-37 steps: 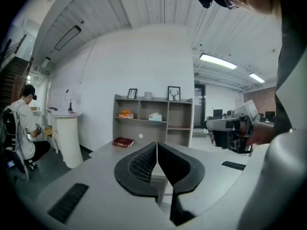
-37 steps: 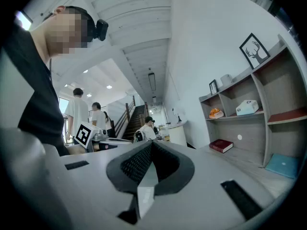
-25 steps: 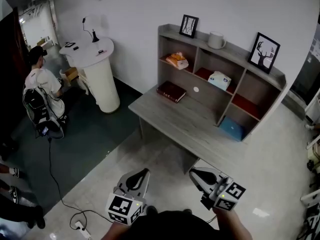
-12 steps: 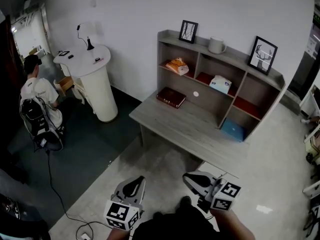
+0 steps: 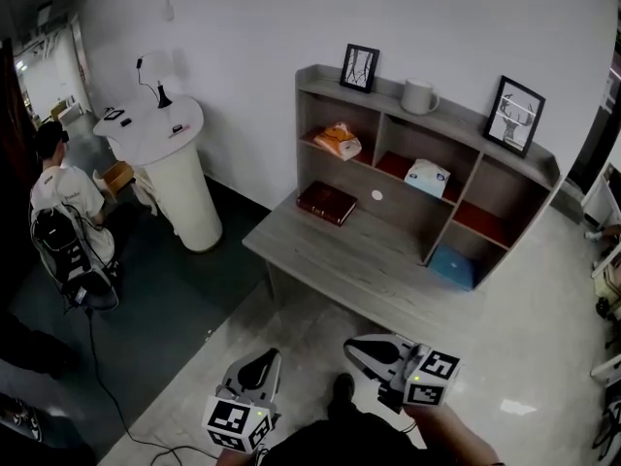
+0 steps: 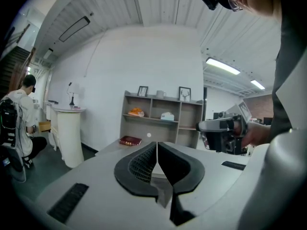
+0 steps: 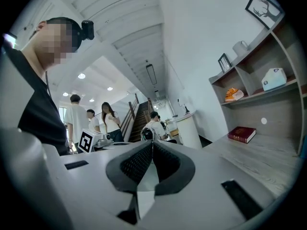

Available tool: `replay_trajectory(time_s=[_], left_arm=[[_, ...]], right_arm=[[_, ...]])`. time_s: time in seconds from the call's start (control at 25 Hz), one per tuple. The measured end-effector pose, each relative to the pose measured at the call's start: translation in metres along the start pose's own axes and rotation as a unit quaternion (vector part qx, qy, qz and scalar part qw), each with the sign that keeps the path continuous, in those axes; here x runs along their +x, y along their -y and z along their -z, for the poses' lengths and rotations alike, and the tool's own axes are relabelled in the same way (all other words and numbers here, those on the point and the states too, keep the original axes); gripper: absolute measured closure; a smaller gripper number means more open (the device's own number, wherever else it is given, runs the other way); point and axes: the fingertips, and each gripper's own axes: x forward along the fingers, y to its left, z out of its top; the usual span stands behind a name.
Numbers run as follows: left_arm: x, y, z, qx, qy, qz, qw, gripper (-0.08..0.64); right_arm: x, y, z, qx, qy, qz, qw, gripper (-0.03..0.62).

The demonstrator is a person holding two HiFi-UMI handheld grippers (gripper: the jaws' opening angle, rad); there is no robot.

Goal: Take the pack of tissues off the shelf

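Presently, a grey wooden desk (image 5: pixel 359 250) stands against the white wall, with a shelf unit (image 5: pixel 446 111) rising from its rear edge. A white round pedestal table (image 5: pixel 179 183) stands to the left of the desk, well apart from it. A seated person (image 5: pixel 60 197) with a backpack is at the far left, facing away.

Both grippers are at the bottom of the head view, over the pale floor and well short of the desk. The left gripper (image 5: pixel 267 357) has its jaws fully together with nothing between them; the left gripper view shows only a hairline seam between the pads. The right gripper (image 5: pixel 357 349) is likewise closed and empty, pad against pad.

A dark red book (image 5: pixel 326 202) lies flat on the desk surface at the left, below the shelf. A blue item (image 5: pixel 453 266) sits at the right of the desk, in the lower right compartment.

The pack of tissues (image 5: pixel 427 178), pale blue and white, rests in the middle compartment of the upper row, on a red liner. It is untouched and far from both grippers. An orange pack (image 5: pixel 340 140) lies in the left compartment of that row.

On the top board stand a white mug (image 5: pixel 418 96), a small picture frame (image 5: pixel 360 67) to its left and a larger picture frame (image 5: pixel 514 116) to its right.
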Motion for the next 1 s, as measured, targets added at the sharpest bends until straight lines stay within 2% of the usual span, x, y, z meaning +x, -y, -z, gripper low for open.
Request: replay_trajectory(time_s=[0.28,0.56,0.76,1.0], left_arm=[[0.098,-0.011,-0.029,0.011,-0.003,0.016,0.9998,0.538],[0.198,0.006,-0.066,0.03,-0.012,0.048,0.9983,0.538],[0.243,0.025,-0.079,0.046,-0.026,0.071,0.9961,0.538],[0.281,0.04,-0.08,0.052,-0.038,0.102,0.9928,0.538]], right_arm=[[-0.005,0.092,-0.036,0.008,0.019,0.012,1.0,0.575],[-0.036,0.184,-0.073,0.014,0.048,0.038,0.998,0.574],[-0.067,0.227,-0.073,0.037,0.064,0.063,0.995,0.574],[-0.09,0.258,-0.068,0.057,0.079,0.096,0.991,0.575]])
